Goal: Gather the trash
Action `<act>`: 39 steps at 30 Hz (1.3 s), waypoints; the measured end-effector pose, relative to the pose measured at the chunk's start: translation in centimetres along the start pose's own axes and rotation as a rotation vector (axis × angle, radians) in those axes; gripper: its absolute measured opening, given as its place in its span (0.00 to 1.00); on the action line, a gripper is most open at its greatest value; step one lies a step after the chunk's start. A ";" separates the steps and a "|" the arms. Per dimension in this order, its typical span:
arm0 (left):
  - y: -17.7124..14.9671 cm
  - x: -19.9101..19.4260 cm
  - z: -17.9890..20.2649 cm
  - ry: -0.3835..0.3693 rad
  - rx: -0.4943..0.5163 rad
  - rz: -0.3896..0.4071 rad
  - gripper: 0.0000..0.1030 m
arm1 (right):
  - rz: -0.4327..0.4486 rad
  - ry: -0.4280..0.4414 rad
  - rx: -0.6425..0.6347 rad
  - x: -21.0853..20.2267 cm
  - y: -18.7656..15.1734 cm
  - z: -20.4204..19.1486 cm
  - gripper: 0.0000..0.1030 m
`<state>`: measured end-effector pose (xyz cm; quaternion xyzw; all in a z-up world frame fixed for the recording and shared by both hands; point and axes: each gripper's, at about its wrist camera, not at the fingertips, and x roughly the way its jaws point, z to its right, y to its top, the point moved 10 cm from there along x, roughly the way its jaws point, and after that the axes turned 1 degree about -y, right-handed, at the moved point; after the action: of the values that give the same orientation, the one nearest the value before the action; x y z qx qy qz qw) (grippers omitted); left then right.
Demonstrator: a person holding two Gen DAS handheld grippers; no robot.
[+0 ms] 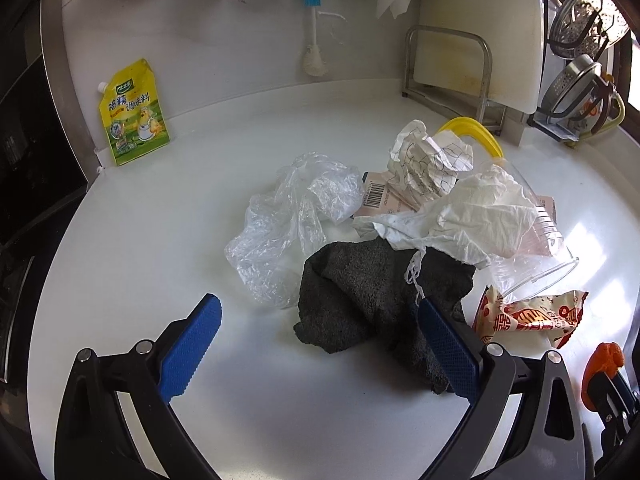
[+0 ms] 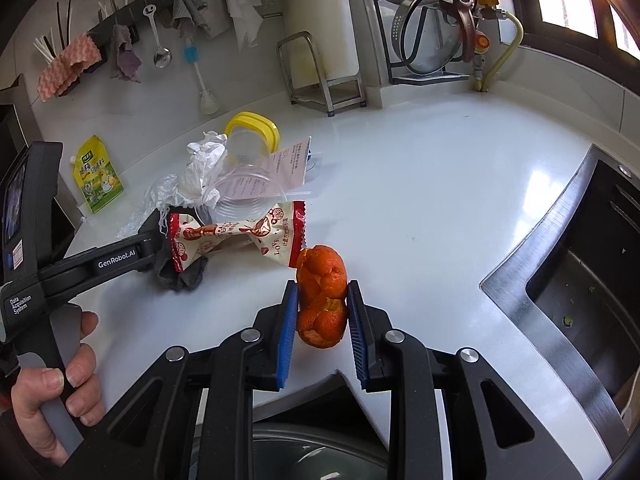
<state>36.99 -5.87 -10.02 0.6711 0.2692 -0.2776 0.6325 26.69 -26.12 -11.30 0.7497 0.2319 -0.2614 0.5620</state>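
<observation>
Left wrist view: the left claw [image 1: 320, 344] hangs over the white counter [image 1: 160, 240] with its blue pads wide apart and nothing pressed between them. A dark grey cloth [image 1: 360, 292] lies crumpled between the pads and beyond them; the right pad overlaps its edge, though whether it touches is unclear. Against the cloth on the far side sit a clear plastic bag [image 1: 288, 216], a crumpled white tissue [image 1: 472, 216] and a ball of lined paper [image 1: 428, 160], with a barcoded slip [image 1: 376, 196] under them. A clear plastic cup [image 1: 536, 264] lies on its side beside the tissue, and a red-and-white snack wrapper [image 1: 532, 316] lies just beside the cloth, toward the counter's right edge. A yellow seasoning pouch [image 1: 134, 114] leans on the wall at the counter's back left corner. A cutting board [image 1: 480, 32] stands in a metal rack at the back right.

Right wrist view: the right claw [image 2: 322, 312] is clamped on an orange peel [image 2: 322, 292], one blue pad pressing each side, near the counter's front edge. Just behind the peel lies the snack wrapper [image 2: 240, 236], then the cup [image 2: 244, 192] and a yellow-rimmed lid [image 2: 252, 128]. A steel sink [image 2: 580, 280] is sunk into the counter's right side. A person's hand [image 2: 52, 396] grips the other tool's handle at the left.
</observation>
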 end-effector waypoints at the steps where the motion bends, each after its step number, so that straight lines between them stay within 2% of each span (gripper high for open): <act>1: 0.0 0.3 0.2 -0.003 0.004 -0.013 0.94 | 0.001 0.005 0.003 0.0 0.0 0.0 0.23; 4: -0.1 1.2 0.5 0.016 0.032 -0.054 0.93 | 0.003 0.021 0.011 -0.1 0.0 0.0 0.23; 6: -0.1 1.5 0.9 0.000 0.041 -0.065 0.90 | 0.005 0.025 0.016 -0.1 0.0 0.0 0.23; 10: -0.2 1.6 2.1 -0.057 0.063 -0.076 0.61 | 0.007 0.031 0.030 -0.2 -0.1 0.2 0.23; 13: -0.4 1.1 2.6 -0.069 0.082 -0.060 0.46 | 0.011 0.034 0.031 -0.5 -0.1 0.1 0.23; 16: -0.4 0.3 2.6 -0.101 0.065 -0.041 0.33 | 0.012 0.036 0.030 -0.6 -0.2 -0.1 0.23; 18: -0.5 -0.1 2.4 -0.117 0.055 -0.031 0.30 | 0.012 0.035 0.026 -0.7 -0.2 -0.2 0.23; 24: 0.1 -2.5 1.1 -0.117 0.044 0.027 0.26 | 0.009 0.040 0.027 -0.9 -0.3 -0.5 0.23; 31: 2.8 -6.3 -0.7 -0.093 0.043 0.129 0.25 | 0.012 0.040 0.017 -1.9 -0.8 -1.3 0.23; 39: 2.7 -7.9 -3.0 -0.053 0.024 0.148 0.25 | 0.023 0.041 0.004 -3.5 -1.2 -1.8 0.23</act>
<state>33.45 -3.08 -2.31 0.6892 0.1985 -0.2511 0.6500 23.52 -24.25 -9.46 0.7586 0.2341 -0.2400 0.5587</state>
